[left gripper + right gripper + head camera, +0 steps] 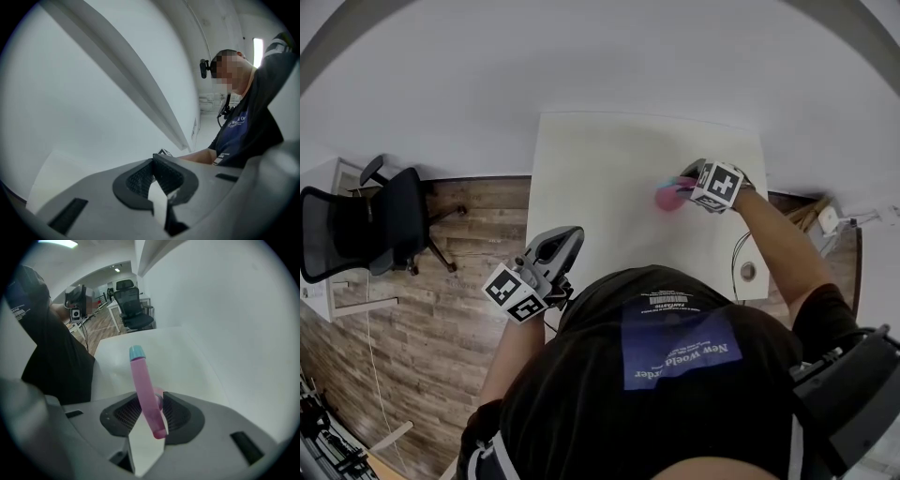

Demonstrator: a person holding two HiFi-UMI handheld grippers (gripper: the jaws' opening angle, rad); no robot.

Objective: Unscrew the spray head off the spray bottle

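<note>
Fingers [180,413] of right gripper [149,398] against both sides of pink spray bottle [140,376]

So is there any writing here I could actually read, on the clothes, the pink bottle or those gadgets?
"New ... One": white print on the blue patch of the person's black shirt; the middle word is too distorted to read.
Above that patch, small white lines: too small to read.
On the marker cubes: only black-and-white square patterns, no words.
On the spray bottle: no label shows.
</note>
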